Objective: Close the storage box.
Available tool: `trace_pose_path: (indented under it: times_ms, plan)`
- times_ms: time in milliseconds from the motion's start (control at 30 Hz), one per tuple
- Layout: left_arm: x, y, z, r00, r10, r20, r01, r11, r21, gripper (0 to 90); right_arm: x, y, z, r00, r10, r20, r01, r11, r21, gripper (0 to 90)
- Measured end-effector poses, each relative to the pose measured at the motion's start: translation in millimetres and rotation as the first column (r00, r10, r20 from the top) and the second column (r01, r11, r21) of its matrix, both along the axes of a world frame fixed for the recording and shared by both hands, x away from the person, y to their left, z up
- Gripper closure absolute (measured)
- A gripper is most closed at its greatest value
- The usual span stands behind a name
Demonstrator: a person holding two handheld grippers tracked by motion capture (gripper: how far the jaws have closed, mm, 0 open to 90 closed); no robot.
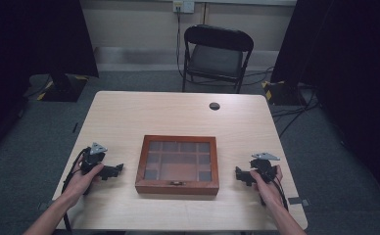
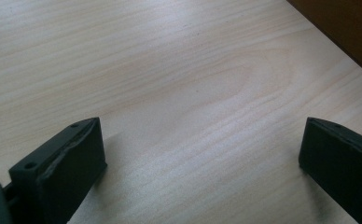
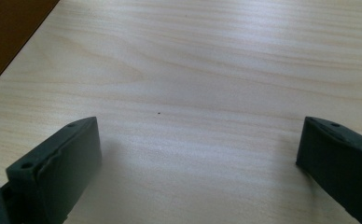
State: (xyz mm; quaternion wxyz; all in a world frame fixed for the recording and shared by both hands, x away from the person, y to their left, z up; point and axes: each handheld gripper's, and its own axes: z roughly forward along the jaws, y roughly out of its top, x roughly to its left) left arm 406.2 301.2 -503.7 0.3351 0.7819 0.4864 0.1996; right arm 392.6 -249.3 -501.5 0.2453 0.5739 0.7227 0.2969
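Note:
A shut brown wooden box (image 1: 177,164) with a glass lid over several compartments and a small front clasp lies at the table's middle front. My left gripper (image 1: 120,169) rests on the table to the box's left, held by a hand, and points toward the box. My right gripper (image 1: 238,172) rests to the box's right and points back at it. In the left gripper view the gripper (image 2: 202,140) stands open over bare wood, with the box's edge (image 2: 351,28) at the upper right. The right gripper (image 3: 200,140) is open too, the box's edge (image 3: 6,32) at its upper left.
The light wooden table (image 1: 129,117) has a round cable hole (image 1: 214,105) near its far edge. A black folding chair (image 1: 216,56) stands behind the table. Dark curtains hang at both sides, and cables lie on the grey floor at the right.

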Motion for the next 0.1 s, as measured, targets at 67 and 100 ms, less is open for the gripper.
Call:
trace_pose_path:
  times_ms: [67,100]
  plan:
    - [0.0,0.0,0.0,1.0,0.0,0.0,0.0,1.0,0.0,0.0,-0.2,0.1,0.1,1.0,-0.001,-0.001,0.001,1.0,0.0,0.0]
    - [0.0,0.0,0.1,1.0,0.001,0.0,-0.001,1.0,0.001,0.0,-0.2,0.1,0.1,1.0,-0.001,-0.001,0.001,1.0,0.0,0.0]
